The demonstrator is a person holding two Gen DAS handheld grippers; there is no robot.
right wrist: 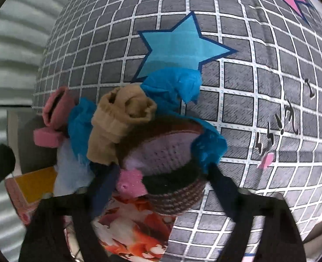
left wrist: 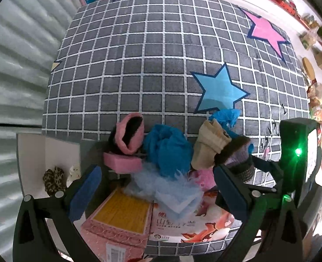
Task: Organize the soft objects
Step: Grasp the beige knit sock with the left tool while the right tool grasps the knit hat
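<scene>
A heap of soft objects is seen at the near edge of a grey grid-patterned mat [left wrist: 139, 65] printed with a blue star [left wrist: 220, 89] and a pink star [left wrist: 267, 32]. In the heap, a pink sock [left wrist: 131, 133] is noted at the left with a pink sponge [left wrist: 122, 162] just below it; a crumpled blue plastic bag [left wrist: 168, 148] lies in the middle, and a tan rolled sock [left wrist: 209, 146] leans against its right side. A pale blue fluffy cloth [left wrist: 171, 194] is spread in front, partly over a pink box with a yellow panel [left wrist: 121, 220] and a printed packet with red and white artwork [left wrist: 193, 224]. The left gripper [left wrist: 158, 192] is held over the near side of the heap with its blue-padded fingers [left wrist: 86, 194] spread wide and nothing between them. The right gripper [right wrist: 161, 187] is observed with its jaws set on either side of a crocheted lilac slipper with a dark cuff [right wrist: 169, 163]; the fingers appear to touch its sides, but a firm clamp cannot be confirmed. A white tray [left wrist: 29, 148] is recorded to the left of the mat, holding a leopard-print scrunchie [left wrist: 52, 180] and a white spotted item [left wrist: 74, 172].
</scene>
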